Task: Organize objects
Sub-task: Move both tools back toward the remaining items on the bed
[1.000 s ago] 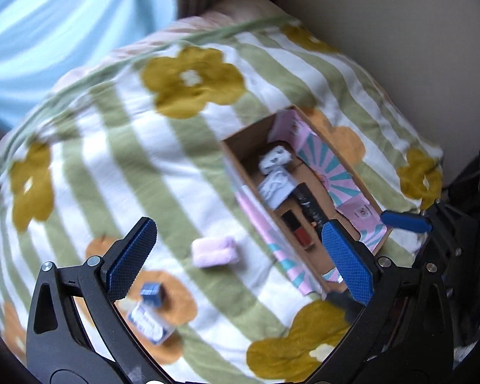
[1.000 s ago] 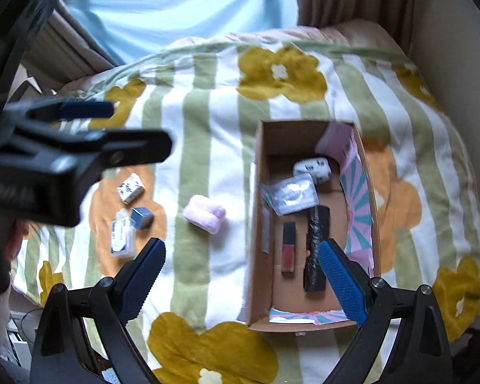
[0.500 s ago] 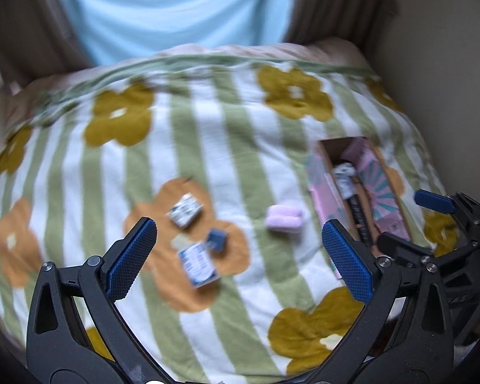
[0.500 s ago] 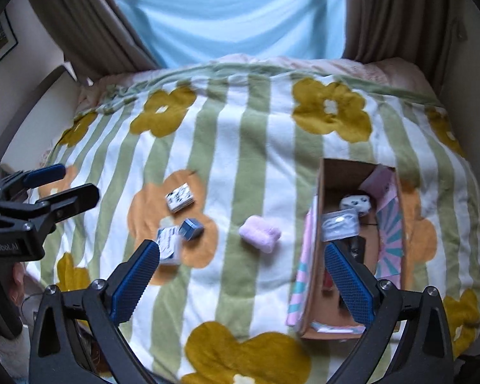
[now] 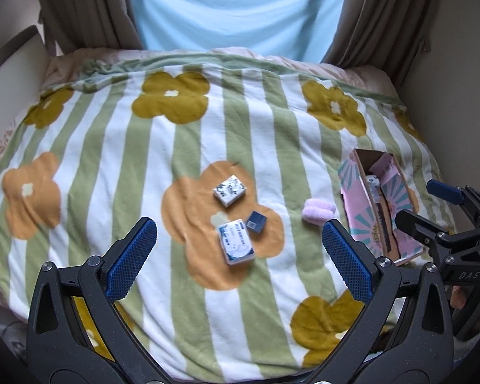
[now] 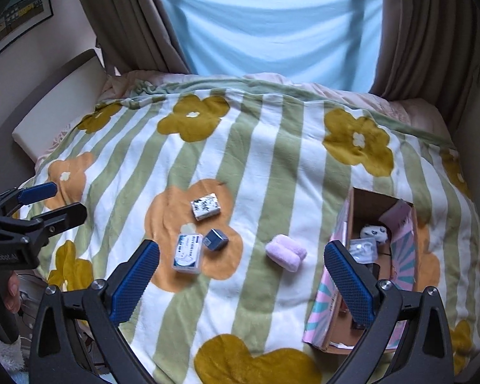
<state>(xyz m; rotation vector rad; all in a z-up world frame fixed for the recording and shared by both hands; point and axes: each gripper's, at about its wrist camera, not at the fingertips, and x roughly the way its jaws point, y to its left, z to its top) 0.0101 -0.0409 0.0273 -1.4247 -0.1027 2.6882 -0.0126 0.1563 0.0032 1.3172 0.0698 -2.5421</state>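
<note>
Both the left gripper [image 5: 238,244] and the right gripper [image 6: 240,272] hang wide open and empty above the bed's flowered blanket [image 5: 118,166]. Just beyond the left one lie a flat packet [image 5: 236,245], a small blue box [image 5: 256,221] and a white box [image 5: 229,190]. A pink roll [image 6: 285,252] lies between them and the cardboard box [image 6: 342,294] at right.

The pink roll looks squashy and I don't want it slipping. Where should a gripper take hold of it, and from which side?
Judging by its pose, take the pink roll across its short width, mid-length, coming from above. It lies flat on the blanket, apart from the cardboard box and the small dark blue box, so both long sides are free. Close gently; it looks soft.
</note>
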